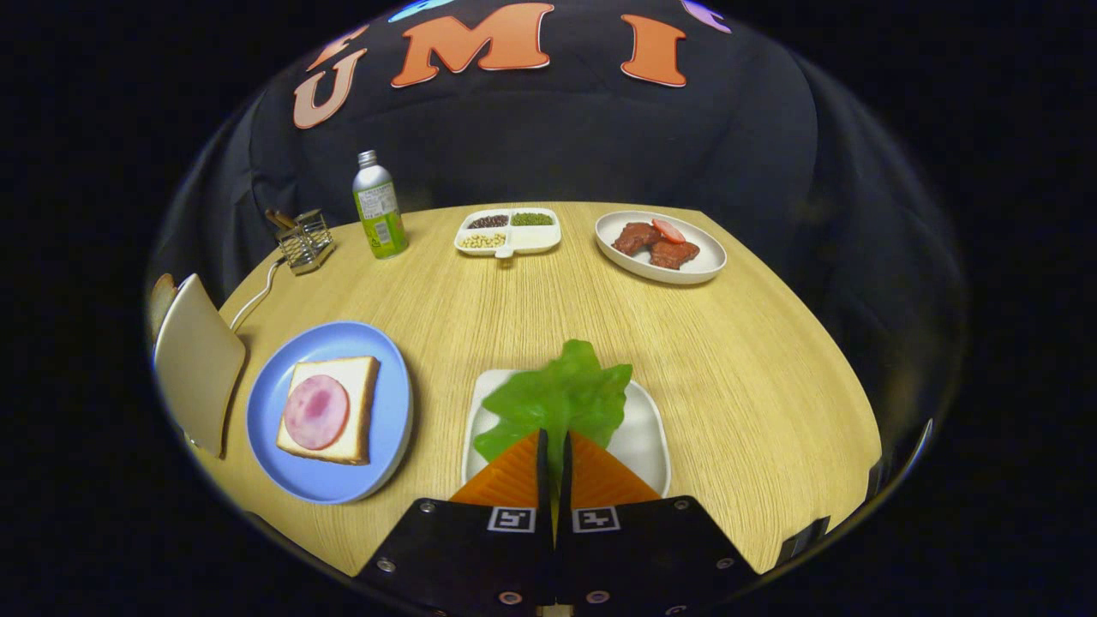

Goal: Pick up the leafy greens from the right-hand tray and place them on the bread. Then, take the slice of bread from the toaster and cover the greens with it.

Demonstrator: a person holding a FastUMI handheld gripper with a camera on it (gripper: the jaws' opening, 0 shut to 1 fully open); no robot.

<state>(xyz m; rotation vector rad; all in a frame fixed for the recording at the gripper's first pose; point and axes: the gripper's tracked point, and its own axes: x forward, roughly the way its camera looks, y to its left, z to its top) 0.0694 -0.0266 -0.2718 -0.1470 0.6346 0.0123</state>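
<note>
Gripper view: the gripper [554, 446] is seen clenched on the near edge of the greens [561, 398], which lie over the white tray [647, 433], the fingers nearly touching with the leaf pinched between them. The bread [356, 411], topped with a ham slice [315, 411], sits on the blue plate [330, 484], to the left of the tray. The leaf is probably best lifted straight up first, then carried left and laid flat over the ham. The toaster [197, 364] stands beyond the plate.

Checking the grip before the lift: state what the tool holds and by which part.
The tool is shut on the leafy greens, pinching the near edge of the leaf over the white tray.
</note>
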